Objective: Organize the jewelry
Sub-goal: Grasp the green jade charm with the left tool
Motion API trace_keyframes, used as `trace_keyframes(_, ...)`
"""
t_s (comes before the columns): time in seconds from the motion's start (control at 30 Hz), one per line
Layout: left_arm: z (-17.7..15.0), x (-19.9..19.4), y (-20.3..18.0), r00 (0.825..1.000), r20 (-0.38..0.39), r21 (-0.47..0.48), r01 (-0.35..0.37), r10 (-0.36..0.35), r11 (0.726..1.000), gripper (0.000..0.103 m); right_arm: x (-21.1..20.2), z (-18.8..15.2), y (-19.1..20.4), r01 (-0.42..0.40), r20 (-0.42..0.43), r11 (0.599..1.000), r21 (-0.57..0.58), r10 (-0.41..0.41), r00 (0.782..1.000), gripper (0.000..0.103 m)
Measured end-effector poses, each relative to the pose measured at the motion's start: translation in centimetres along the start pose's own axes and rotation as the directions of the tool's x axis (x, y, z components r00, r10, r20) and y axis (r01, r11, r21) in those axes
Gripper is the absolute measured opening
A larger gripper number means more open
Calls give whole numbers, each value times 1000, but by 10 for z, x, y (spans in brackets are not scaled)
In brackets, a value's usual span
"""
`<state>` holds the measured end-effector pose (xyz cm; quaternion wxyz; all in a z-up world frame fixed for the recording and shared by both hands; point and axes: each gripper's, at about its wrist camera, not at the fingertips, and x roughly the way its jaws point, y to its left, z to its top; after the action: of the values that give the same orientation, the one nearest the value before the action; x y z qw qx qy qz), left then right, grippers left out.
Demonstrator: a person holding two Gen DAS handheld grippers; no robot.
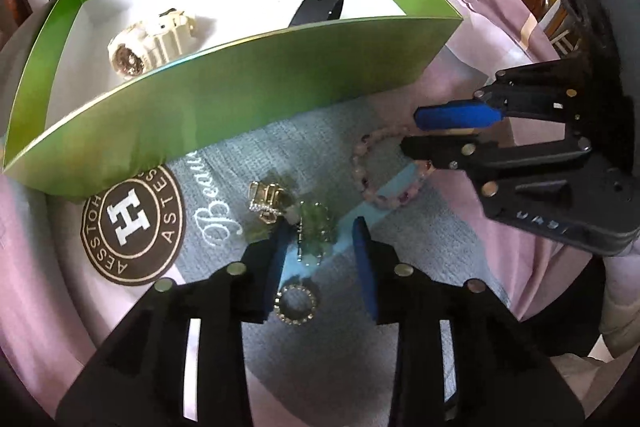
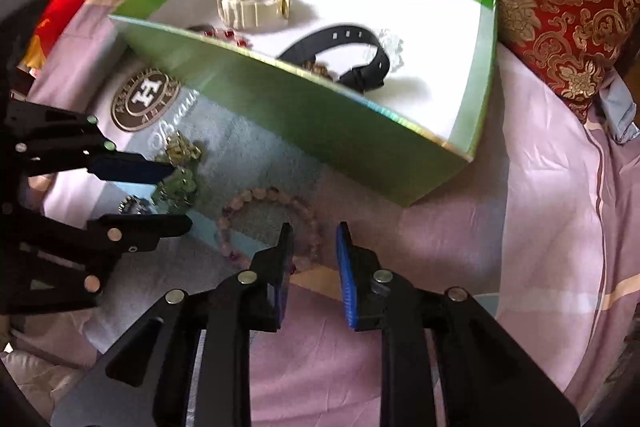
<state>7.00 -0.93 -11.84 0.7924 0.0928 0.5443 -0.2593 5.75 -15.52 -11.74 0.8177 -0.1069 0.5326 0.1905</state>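
- Jewelry count outside the open green cardboard box (image 1: 248, 99): four pieces on the grey embroidered towel (image 1: 280, 155) — a pink round-bead bracelet (image 1: 370, 183), a green stone cluster piece (image 1: 316, 231), a gold rhinestone clasp (image 1: 266, 199) and a small rhinestone ring (image 1: 297, 305).
- Inside the box we count two watches: a cream plastic watch (image 2: 252, 5) and a black strap watch (image 2: 344, 53), its band running left to right; red beads (image 2: 218, 34) peek over the near wall, partly hidden.
- Our left gripper (image 1: 322, 251) is spread wide, fingers straddling the green cluster, pinching nothing.
- Our right gripper (image 2: 314, 255) is spread too, the pink bracelet's near edge at its left finger; contact we cannot tell.
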Motion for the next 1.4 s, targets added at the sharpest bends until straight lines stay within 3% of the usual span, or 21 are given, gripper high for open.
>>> trace_keyframes(0.27,4,3,-10,1000,2,14,-13,13,1000,40,5,4,2,4,2,1000,-8,-4,1000,23)
trace_keyframes(0.4,1,0,-6,1000,3,21,-19,19,1000,39,6,4,5,-3,1,1000,-11,3,1000,45)
trace_keyframes(0.57,-1,-1,-3,1000,4,18,-25,25,1000,33,5,3,8,7,5,1000,-19,-6,1000,46)
trace_keyframes(0.67,-1,-1,-3,1000,5,16,-28,28,999,31,5,3,9,5,13,1000,-24,-5,1000,36)
trace_keyframes(0.73,-1,-1,-2,999,5,17,-31,31,999,29,6,4,10,-3,14,1000,-27,3,1000,22)
trace_keyframes(0.83,-2,-2,1,1000,5,10,-31,31,999,22,4,3,9,-12,14,1000,-28,13,1000,10)
trace_keyframes(0.9,-3,-3,2,1000,5,6,-28,28,1000,17,3,3,9,-14,15,999,-29,15,1000,9)
trace_keyframes(1.4,-6,-17,2,999,48,9,-11,10,1000,12,-16,5,-6,-33,55,999,9,32,998,9)
